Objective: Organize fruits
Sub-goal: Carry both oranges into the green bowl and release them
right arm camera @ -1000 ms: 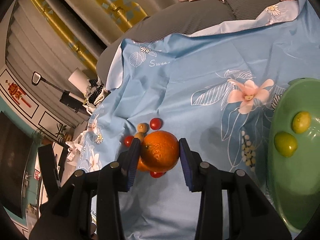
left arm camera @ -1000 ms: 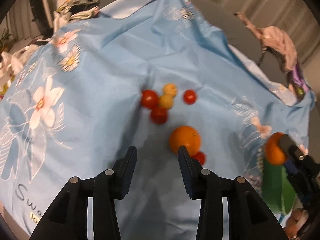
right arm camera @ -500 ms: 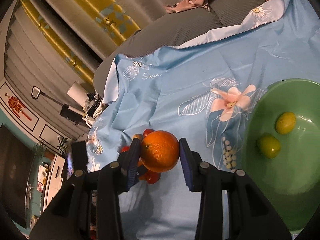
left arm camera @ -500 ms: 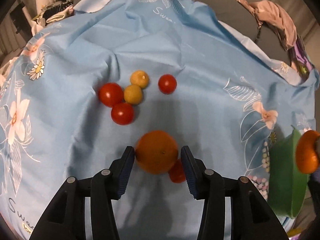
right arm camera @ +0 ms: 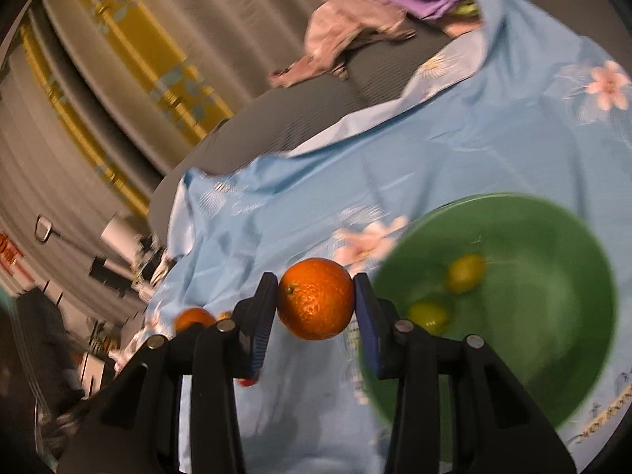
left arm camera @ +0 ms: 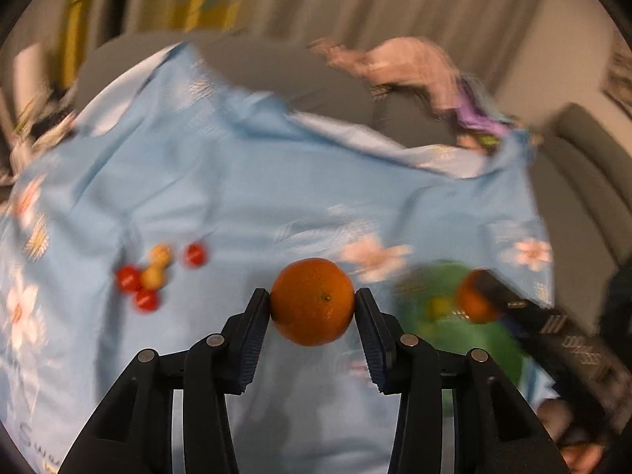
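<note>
My left gripper point(left arm camera: 313, 304) is shut on an orange point(left arm camera: 313, 301) and holds it above the blue floral cloth point(left arm camera: 237, 189). My right gripper point(right arm camera: 316, 300) is shut on a second orange point(right arm camera: 316, 298), just left of the green bowl point(right arm camera: 553, 355), which holds two yellow-green fruits point(right arm camera: 466, 272). In the left wrist view the bowl point(left arm camera: 493, 339) and the right gripper's orange point(left arm camera: 474, 296) sit at the right. Red cherry tomatoes point(left arm camera: 128, 278) and small yellow fruits point(left arm camera: 152, 276) lie on the cloth at the left.
A grey sofa point(left arm camera: 584, 166) runs behind the cloth, with a heap of pink and purple clothes point(left arm camera: 426, 71) on it. Curtains point(right arm camera: 138, 59) hang behind. Clutter and a lamp point(right arm camera: 114, 237) stand at the far left.
My left gripper closed on the orange and lifted it off the cloth, turning right toward the bowl. My right gripper carried its orange closer to the bowl.
</note>
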`<control>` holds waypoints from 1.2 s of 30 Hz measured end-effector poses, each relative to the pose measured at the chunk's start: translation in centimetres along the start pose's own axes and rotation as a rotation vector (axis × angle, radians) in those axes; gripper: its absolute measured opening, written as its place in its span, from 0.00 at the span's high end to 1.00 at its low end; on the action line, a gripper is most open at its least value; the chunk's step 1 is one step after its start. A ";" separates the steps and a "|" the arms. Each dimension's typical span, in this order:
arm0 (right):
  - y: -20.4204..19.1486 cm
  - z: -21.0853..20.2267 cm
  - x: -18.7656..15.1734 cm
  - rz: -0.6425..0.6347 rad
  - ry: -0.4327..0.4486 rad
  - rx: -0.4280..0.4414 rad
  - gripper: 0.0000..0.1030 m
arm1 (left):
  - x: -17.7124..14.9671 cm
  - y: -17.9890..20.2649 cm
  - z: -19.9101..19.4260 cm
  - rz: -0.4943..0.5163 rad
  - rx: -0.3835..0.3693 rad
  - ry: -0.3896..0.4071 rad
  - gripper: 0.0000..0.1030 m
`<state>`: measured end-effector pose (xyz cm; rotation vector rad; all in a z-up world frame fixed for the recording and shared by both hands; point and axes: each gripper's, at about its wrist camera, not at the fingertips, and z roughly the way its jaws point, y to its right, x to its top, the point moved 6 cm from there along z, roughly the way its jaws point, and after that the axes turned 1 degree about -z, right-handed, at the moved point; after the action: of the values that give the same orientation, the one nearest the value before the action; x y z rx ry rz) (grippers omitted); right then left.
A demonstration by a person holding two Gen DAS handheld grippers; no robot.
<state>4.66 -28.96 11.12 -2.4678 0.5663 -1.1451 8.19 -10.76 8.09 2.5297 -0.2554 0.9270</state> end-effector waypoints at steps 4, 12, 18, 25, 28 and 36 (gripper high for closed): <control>2.9 -2.1 1.0 0.045 0.058 -0.090 0.62 | 0.1 5.6 -0.1 0.119 -0.103 0.012 0.57; 8.6 -4.2 1.5 0.146 0.088 -0.220 0.62 | -3.5 11.7 4.0 0.251 -0.215 -0.096 0.57; 10.5 -3.5 1.0 0.169 0.043 -0.275 0.61 | -5.3 12.7 6.4 0.276 -0.250 -0.176 0.57; 10.3 -3.3 0.9 0.133 0.024 -0.315 0.48 | -5.0 12.3 6.3 0.237 -0.278 -0.212 0.57; 9.5 -3.6 1.1 0.111 0.042 -0.301 0.41 | -3.4 10.6 4.7 0.211 -0.272 -0.182 0.56; 3.4 -1.8 0.5 -0.026 0.003 -0.149 0.41 | 1.9 -2.2 -0.6 0.026 0.063 -0.013 0.56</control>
<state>2.89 -32.39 10.93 -2.6066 0.6442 -1.1548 9.95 -8.52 9.00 2.5963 -0.2683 0.9428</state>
